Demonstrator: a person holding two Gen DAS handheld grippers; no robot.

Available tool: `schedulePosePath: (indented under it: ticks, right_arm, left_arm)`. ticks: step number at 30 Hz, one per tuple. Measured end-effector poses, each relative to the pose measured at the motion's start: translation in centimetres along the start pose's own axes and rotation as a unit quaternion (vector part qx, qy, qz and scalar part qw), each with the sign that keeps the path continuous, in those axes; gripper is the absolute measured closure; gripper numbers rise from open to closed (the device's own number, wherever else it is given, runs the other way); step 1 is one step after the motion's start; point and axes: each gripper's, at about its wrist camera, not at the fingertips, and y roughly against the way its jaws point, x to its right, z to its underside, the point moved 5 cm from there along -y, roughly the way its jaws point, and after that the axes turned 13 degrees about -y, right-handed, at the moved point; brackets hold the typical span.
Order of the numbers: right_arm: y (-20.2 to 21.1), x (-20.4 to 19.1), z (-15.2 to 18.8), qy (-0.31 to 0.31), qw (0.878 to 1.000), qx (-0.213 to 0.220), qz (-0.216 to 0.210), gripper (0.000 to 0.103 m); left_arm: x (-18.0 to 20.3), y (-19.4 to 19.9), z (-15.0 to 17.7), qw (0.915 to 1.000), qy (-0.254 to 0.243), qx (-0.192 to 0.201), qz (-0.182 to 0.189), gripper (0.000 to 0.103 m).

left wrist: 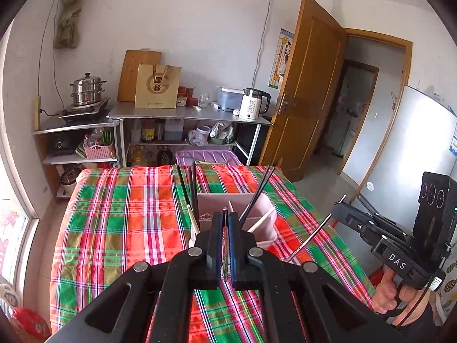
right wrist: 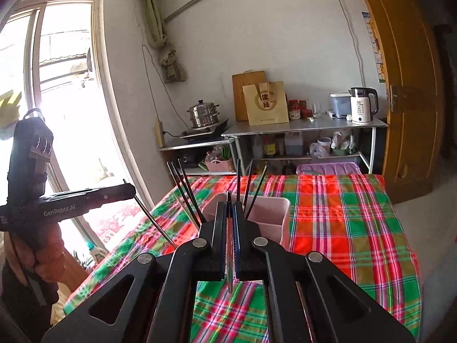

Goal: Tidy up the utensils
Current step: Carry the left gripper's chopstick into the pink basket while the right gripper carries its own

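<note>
A pink utensil holder (left wrist: 228,203) stands on the plaid-covered table (left wrist: 120,228); it also shows in the right wrist view (right wrist: 265,211). Black chopsticks (left wrist: 192,188) and pale ones lean in its compartments. My left gripper (left wrist: 226,214) is shut on a thin metal utensil (left wrist: 225,260), close above the holder's near side. My right gripper (right wrist: 229,205) is shut on a thin metal chopstick (right wrist: 229,268), just in front of the holder. In the left wrist view the right gripper (left wrist: 340,203) holds its metal chopstick (left wrist: 311,237) slanted over the table's right side.
Beyond the table stand metal shelves (left wrist: 188,114) with a steamer pot (left wrist: 87,88), a kettle (left wrist: 254,104) and a paper bag (left wrist: 157,85). A purple bin (left wrist: 205,157) sits behind the table. A wooden door (left wrist: 308,85) is open at right, a window (right wrist: 57,85) at left.
</note>
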Motion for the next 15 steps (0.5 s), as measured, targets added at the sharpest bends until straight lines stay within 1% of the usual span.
schedulePosePath:
  ticks: [4, 8, 12, 15]
  right_arm:
    - [-0.8, -1.3, -1.8, 0.006, 1.0, 0.017, -0.006, 0.099]
    - [-1.5, -1.8, -3.2, 0.006, 0.999, 0.032, -0.009, 0.099]
    - [-2.7, -1.9, -3.9, 0.003, 0.999, 0.038, -0.009, 0.099]
    - [-3.7, -1.8, -3.8, 0.006, 0.999, 0.038, -0.003, 0.099]
  left_arm:
    - [-0.8, -0.1, -2.4, 0.9999, -0.001, 0.014, -0.008, 0.1]
    - [-1.5, -0.8, -4.0, 0.9997, -0.002, 0.021, -0.012, 0.1]
    - [-2.1, -2.2, -4.7, 0.9998, 0.001, 0.02, -0.009, 0.1]
    - [-2.2, -3.2, -4.4, 0.9999, 0.001, 0.015, -0.008, 0.1]
